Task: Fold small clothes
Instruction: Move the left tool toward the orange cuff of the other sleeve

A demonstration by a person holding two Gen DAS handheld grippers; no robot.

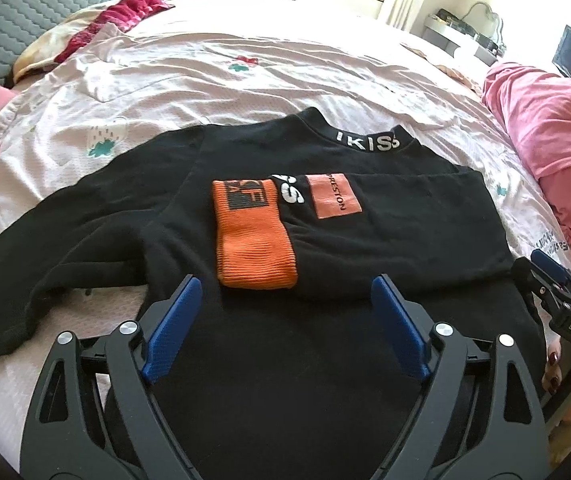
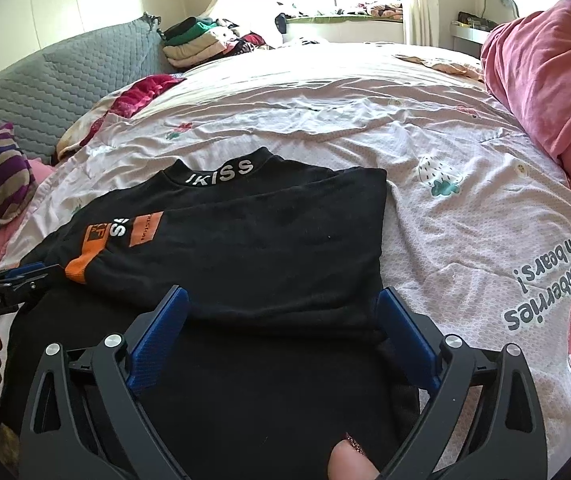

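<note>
Sleeve (image 1: 45, 240) on the left lies unfolded, trailing out sideways from the black shirt (image 1: 365, 240) flat on the bed (image 1: 245, 72), and the left gripper (image 1: 285, 316), spread wide and empty, sits just above the hem, nearer to it. Orange cuff (image 1: 253, 236) of the folded right sleeve lies mid-chest. Right gripper (image 2: 285, 328) also spread, apparently holding nothing, over the shirt's right hem.

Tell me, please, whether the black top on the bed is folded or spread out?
Partly folded: the black top has one sleeve, with its orange cuff, laid across the chest; the other sleeve is spread.
</note>
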